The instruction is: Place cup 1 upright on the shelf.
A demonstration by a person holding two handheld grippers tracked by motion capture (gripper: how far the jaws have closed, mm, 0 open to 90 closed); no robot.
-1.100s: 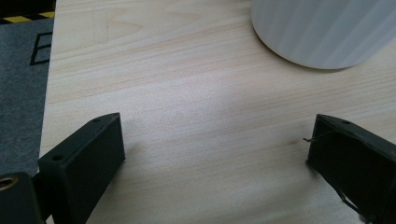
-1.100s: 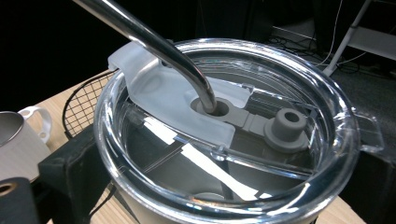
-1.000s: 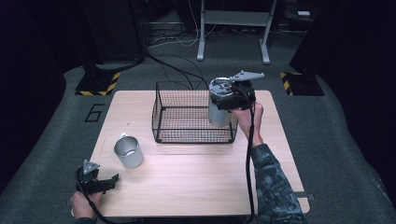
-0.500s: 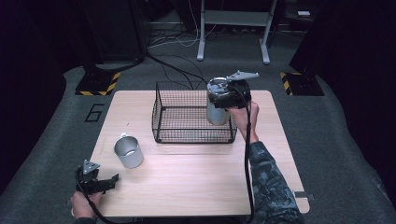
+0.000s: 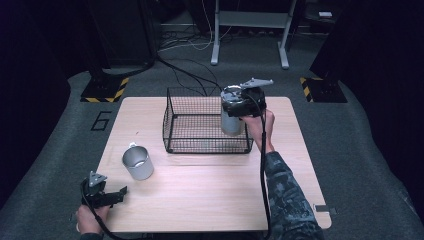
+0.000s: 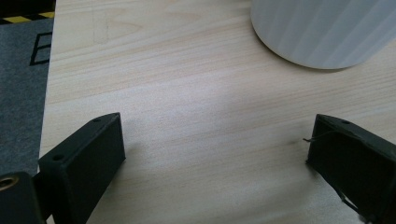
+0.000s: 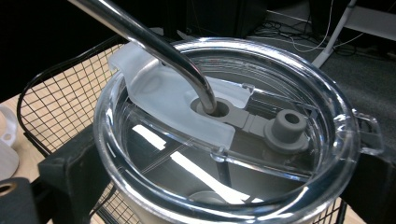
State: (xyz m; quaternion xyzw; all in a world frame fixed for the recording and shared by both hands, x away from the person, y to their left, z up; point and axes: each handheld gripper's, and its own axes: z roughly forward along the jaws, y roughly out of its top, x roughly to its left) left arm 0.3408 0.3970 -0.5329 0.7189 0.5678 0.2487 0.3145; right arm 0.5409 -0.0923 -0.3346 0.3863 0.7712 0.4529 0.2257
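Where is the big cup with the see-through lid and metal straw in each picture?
High view: the tumbler is right of centre, held by the right gripper at the wire basket's right end.
Left gripper view: not there; the pale round thing at top is a different cup.
Right gripper view: its clear lid sits in the middle.
Shared landmark: the wire basket.

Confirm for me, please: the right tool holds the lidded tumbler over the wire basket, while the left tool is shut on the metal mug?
Not quite. The left tool is open and empty, short of the metal mug, as the left gripper view shows. The right tool does hold the lidded tumbler over the wire basket.
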